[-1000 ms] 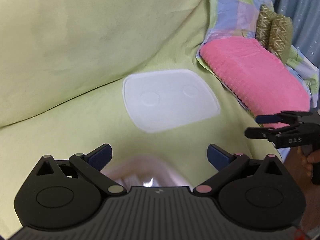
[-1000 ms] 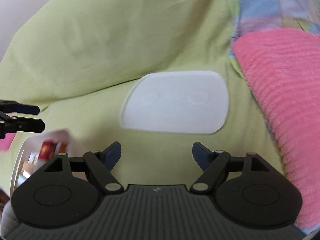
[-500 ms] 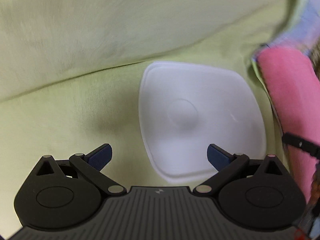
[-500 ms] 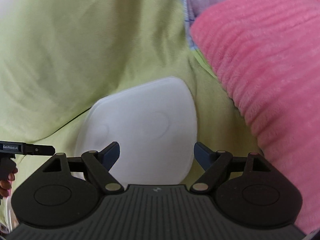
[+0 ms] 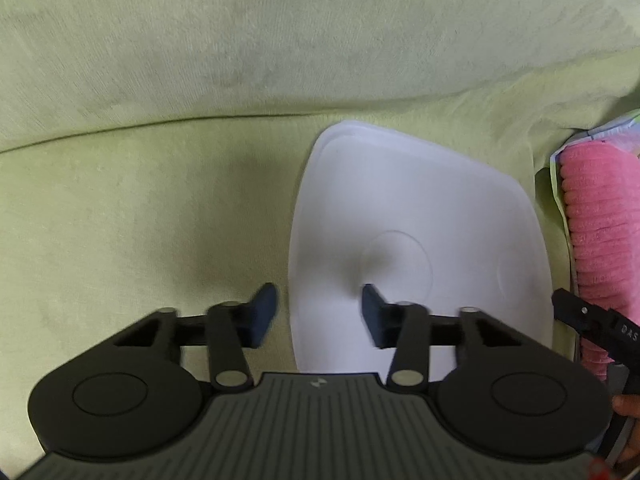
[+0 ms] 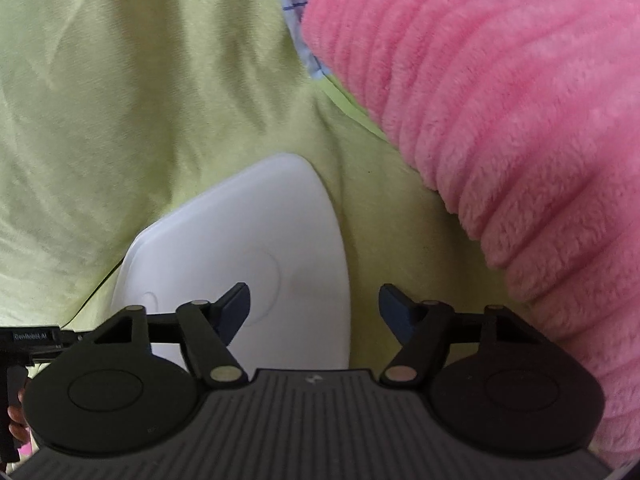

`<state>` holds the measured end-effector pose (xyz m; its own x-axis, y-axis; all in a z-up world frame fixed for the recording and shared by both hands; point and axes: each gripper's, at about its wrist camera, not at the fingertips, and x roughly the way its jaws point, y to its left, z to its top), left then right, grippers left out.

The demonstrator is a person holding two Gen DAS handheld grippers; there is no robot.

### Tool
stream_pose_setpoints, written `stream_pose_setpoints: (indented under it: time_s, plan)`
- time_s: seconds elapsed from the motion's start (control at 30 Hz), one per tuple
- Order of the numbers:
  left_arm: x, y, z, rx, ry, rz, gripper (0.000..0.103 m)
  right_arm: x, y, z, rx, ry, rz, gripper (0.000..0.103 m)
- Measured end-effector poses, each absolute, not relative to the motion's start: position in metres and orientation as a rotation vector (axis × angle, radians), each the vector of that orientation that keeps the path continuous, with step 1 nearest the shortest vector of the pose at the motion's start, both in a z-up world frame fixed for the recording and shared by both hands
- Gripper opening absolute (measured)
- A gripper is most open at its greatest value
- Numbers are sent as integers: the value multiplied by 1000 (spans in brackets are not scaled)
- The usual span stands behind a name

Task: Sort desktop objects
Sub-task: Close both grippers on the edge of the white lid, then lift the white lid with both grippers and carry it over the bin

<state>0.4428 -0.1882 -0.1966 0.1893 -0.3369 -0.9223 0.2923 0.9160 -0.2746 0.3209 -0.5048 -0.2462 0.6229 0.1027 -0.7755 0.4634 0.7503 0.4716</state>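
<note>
Green sheet [image 5: 140,208]; white lid [image 5: 420,240] flat. Left gripper [image 5: 320,312], right gripper [image 6: 314,308] spread, straddling opposite lid edges.

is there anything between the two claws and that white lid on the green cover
Nothing visible. The white lid lies flat on the green cover. The left claw straddles its left edge and the right claw its right edge, both open. The pink blanket lies off to the side, not touching the lid.
</note>
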Motion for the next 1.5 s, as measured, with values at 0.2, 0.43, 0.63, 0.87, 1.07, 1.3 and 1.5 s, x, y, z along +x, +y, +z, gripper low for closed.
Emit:
stream_pose_setpoints:
  time_s: [0.2,0.43,0.63,0.87,1.07,1.3,1.5]
  plan:
    - [440,-189,-201,9,1282,-422,18,331,-508,-258,695,910,-254,27]
    - [434,-193,-198,72,1265,-450,18,336,-505,-257,685,913,-265,19]
    - [430,-189,-178,27,1262,-471,18,322,-505,-246,719,889,-270,15]
    - [416,-182,-144,22,1212,-493,18,304,-499,-216,720,848,-248,15]
    - [403,-160,-122,-26,1164,-497,18,291,-485,-185,699,800,-212,15]
    - [390,-134,-90,-48,1096,-496,18,279,-463,-148,672,753,-162,15]
    - [370,-99,-57,-64,1028,-470,18,265,-439,-115,642,721,-96,15]
